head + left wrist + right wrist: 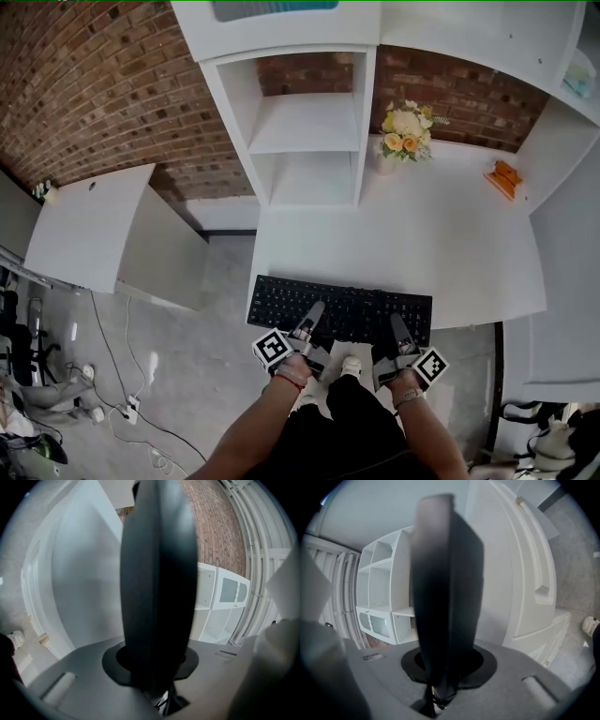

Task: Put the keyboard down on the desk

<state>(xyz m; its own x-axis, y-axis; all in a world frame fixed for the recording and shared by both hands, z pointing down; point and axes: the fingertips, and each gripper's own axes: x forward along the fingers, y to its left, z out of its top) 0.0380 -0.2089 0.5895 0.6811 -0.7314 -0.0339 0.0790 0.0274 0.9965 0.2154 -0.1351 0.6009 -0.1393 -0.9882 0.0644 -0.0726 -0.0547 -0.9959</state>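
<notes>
A black keyboard (342, 309) lies flat and lengthwise over the front edge of the white desk (450, 234); I cannot tell whether it rests on the desk. My left gripper (309, 323) is shut on its near edge toward the left end. My right gripper (398, 330) is shut on the same edge toward the right end. In the left gripper view the keyboard (157, 588) is a dark slab seen edge-on between the jaws. The right gripper view shows the keyboard (445, 597) the same way. The fingertips are hidden by the keyboard in both gripper views.
A white shelf unit (309, 141) stands at the back of the desk against a brick wall. Beside it is a vase of flowers (405, 131), and an orange object (504, 176) lies at the far right. A white cabinet (94, 225) stands at the left, with cables (131, 394) on the floor.
</notes>
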